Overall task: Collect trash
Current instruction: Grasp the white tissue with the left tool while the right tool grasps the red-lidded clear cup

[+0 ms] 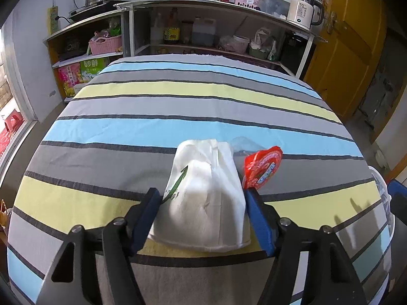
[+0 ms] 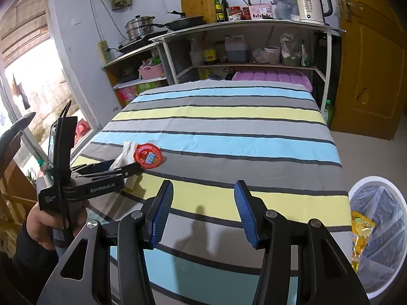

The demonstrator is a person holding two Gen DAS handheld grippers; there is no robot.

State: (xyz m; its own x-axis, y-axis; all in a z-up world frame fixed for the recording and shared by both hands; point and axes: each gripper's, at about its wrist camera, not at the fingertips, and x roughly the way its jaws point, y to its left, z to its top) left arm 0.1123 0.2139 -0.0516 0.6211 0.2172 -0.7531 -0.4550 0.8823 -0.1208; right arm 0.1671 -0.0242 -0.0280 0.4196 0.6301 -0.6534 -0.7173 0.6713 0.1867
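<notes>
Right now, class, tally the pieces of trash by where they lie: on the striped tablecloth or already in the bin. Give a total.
On the tablecloth: 2, the white paper packet and the red round lid
In the bin: 1, the yellow wrapper
Total: 3

Striped cloth-covered table (image 1: 178,101) with white paper bag (image 1: 203,198) and red round lid (image 1: 263,167) side by side.

Matt striped cloth (image 1: 178,96) covers the tabletop; on it a crinkled white paper bag (image 1: 203,198) beside a glossy red plastic lid (image 1: 263,166).
</notes>
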